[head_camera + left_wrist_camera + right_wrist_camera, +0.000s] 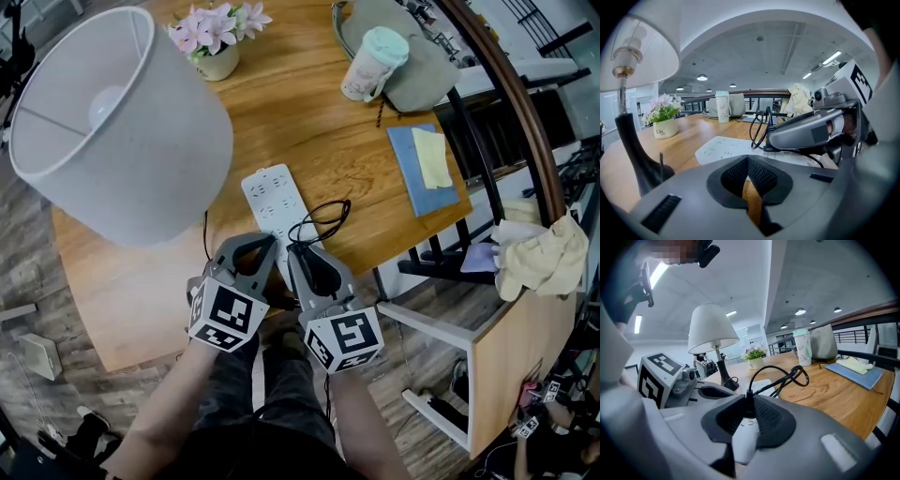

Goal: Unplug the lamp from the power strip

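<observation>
The lamp's wide white shade [122, 131] fills the table's left side, and its dark stem [640, 159] stands left of my left gripper. A white power strip [272, 197] lies at the middle of the table, near its front edge. A black cord [323, 217] loops over the strip's right side. My right gripper [298, 253] is shut on the black plug [748, 405] at the strip's near end. Whether the plug still sits in its socket is hidden. My left gripper [268, 242] is beside it, shut and empty, its tip at the strip's near left edge.
A flower pot [217, 42] stands at the back of the wooden table [309, 112]. At the back right are a cup with a mint lid [373, 61] and a grey bag [427, 70]. A blue notebook with a yellow cloth [424, 169] lies near the right edge.
</observation>
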`<state>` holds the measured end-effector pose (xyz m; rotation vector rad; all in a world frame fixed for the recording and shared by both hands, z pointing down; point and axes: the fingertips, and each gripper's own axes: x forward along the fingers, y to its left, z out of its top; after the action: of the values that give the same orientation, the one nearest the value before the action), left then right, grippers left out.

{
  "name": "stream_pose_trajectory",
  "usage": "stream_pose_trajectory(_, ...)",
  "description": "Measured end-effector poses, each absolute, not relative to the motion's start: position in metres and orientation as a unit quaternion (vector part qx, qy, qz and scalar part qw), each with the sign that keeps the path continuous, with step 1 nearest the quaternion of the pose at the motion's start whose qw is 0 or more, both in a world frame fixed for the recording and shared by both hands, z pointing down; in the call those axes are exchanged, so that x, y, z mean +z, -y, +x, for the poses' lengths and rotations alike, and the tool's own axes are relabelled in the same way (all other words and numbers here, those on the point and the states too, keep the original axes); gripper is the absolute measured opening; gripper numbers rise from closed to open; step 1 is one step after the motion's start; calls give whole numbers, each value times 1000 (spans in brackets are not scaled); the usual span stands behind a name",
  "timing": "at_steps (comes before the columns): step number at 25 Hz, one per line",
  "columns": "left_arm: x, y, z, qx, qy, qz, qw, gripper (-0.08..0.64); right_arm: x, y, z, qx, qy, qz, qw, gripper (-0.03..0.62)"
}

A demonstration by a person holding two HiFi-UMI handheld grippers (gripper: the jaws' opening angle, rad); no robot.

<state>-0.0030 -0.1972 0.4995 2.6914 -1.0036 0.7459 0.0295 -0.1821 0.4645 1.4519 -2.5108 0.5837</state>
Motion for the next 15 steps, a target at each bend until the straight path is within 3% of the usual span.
stream_pose_trajectory(15, 476, 193, -26, 229, 370, 896, 86, -5, 457, 171, 5, 167, 866, 453, 132, 67)
